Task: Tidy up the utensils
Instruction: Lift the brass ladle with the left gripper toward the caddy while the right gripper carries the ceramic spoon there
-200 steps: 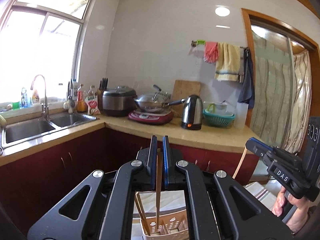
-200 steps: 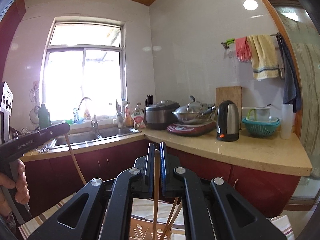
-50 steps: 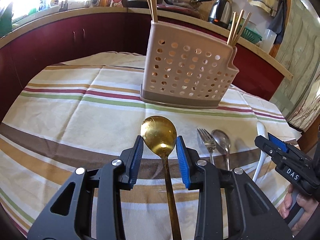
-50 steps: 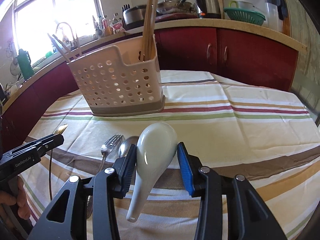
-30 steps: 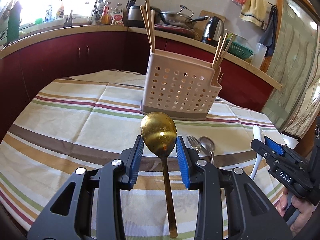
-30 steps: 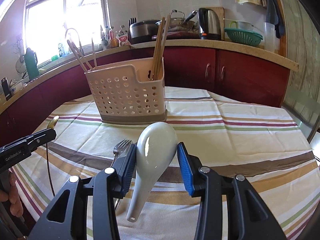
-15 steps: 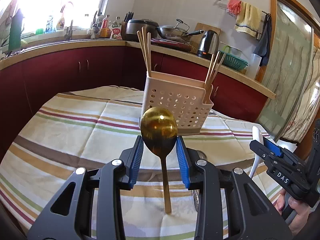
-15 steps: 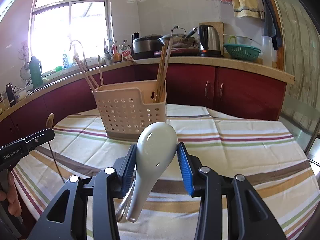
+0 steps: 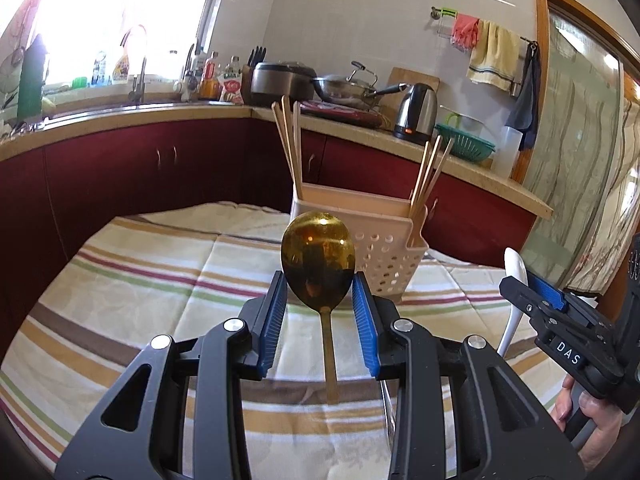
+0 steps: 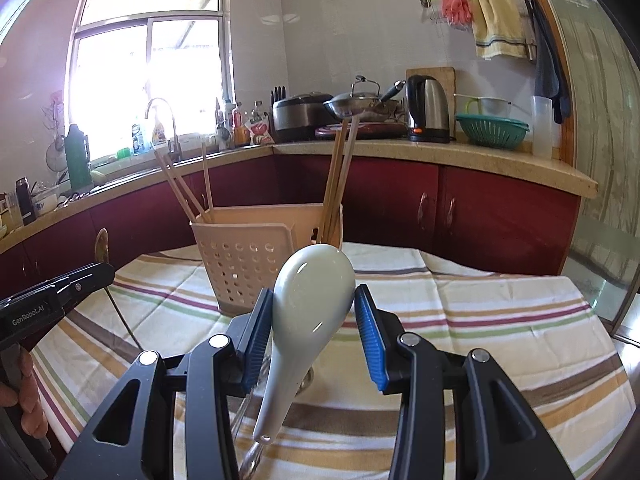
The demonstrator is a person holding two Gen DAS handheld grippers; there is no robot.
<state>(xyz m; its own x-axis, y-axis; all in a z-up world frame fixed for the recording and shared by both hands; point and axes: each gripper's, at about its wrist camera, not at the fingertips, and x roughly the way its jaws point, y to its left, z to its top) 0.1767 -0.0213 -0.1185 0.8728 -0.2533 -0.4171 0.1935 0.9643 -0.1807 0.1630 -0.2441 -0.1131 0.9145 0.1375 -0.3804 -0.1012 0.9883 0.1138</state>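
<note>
Left wrist view: our left gripper (image 9: 320, 292) pinched the gold spoon (image 9: 318, 264) by its bowl, handle hanging, ready to drop into the caddy (image 9: 384, 248) beyond.

Right wrist view: our right gripper (image 10: 314, 312) likewise clamped the white spoon (image 10: 310, 300), clear of the tablecloth (image 10: 460, 320).

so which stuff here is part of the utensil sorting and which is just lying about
Part of the job:
- gold spoon, in the left tool
- white ceramic spoon, in the right tool
- perforated utensil holder
- chopsticks

Lying about:
- kettle
- green colander
- wok
</note>
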